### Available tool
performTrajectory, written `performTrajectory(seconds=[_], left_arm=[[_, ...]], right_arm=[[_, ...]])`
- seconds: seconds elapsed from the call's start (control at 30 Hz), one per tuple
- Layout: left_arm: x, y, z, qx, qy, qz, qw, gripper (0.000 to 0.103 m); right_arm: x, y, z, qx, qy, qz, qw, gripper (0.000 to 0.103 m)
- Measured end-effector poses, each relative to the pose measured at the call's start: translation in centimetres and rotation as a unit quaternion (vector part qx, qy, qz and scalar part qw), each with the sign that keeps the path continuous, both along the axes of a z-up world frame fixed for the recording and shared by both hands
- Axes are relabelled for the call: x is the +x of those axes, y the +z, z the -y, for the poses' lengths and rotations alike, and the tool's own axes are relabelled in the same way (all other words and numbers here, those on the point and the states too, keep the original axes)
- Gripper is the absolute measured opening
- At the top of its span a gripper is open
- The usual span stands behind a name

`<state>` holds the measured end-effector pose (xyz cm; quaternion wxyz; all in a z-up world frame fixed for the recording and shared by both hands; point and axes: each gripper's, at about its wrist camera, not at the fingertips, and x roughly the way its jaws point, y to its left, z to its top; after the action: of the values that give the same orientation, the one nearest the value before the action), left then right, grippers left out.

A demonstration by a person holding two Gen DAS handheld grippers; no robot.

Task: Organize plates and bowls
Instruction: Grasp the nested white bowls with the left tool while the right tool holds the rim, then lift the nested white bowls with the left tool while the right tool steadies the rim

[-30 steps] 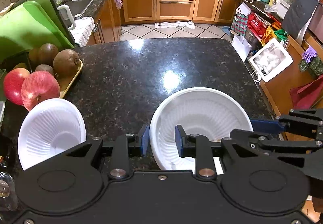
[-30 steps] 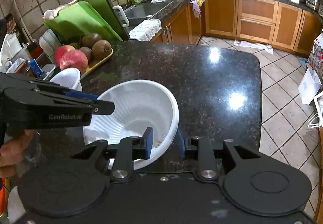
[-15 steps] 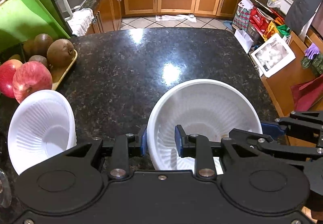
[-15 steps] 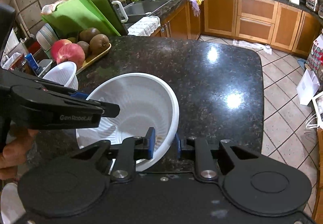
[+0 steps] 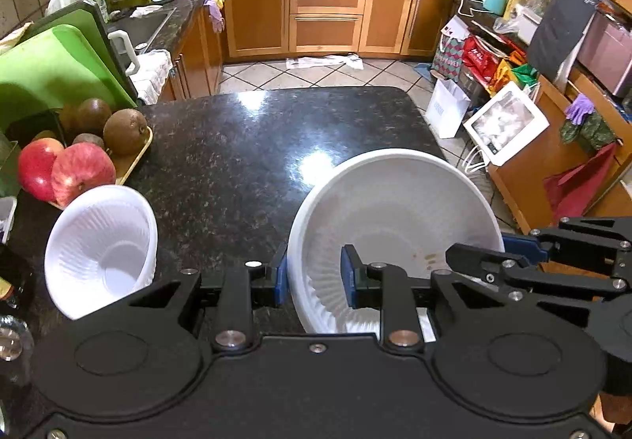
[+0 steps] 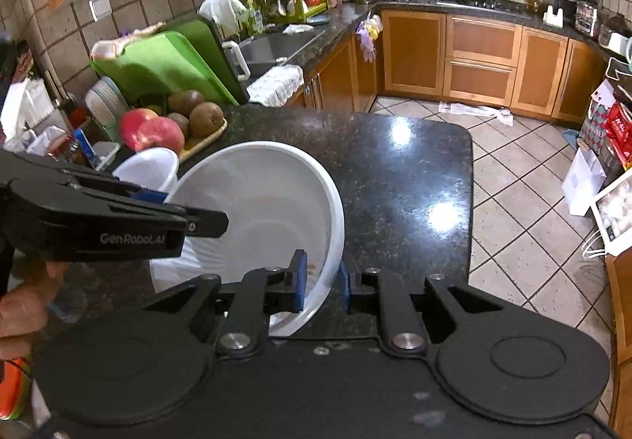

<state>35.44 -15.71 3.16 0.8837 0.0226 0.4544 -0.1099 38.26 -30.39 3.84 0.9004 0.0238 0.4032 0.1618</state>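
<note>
Left wrist view: large white bowl [image 5: 395, 225] tilted, mouth toward the camera.

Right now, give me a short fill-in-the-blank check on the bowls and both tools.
1. Both tools grip the rim of the ____ white bowl.
2. The small white bowl lies tipped beside the tray of ____.
3. The left tool has one finger inside the bowl and one ____ it.
4. The right tool holds the rim on the side nearer the counter's ____ edge.

Missing words: large; fruit; outside; right
</note>
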Motion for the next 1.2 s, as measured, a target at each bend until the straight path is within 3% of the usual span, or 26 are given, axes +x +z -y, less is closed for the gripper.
performTrajectory(seconds=[0.47, 0.77, 1.2], left_arm=[[-6.6, 3.3, -1.5, 0.011, -0.005, 0.037, 0.9993, 0.035], [-10.8, 4.3, -4.7, 0.021, -0.003, 0.047, 0.9987, 0.035], [-15.3, 3.8, -9.2, 0.032, 0.001, 0.043, 0.9986, 0.035]], right_arm=[[-8.0, 4.3, -2.5, -0.015, 0.005, 0.033, 0.999, 0.019], [-12.5, 6.1, -5.7, -0.006, 0.025, 0.042, 0.999, 0.019], [-17.5, 6.0, -11.1, -0.006, 0.053, 0.032, 0.998, 0.021]])
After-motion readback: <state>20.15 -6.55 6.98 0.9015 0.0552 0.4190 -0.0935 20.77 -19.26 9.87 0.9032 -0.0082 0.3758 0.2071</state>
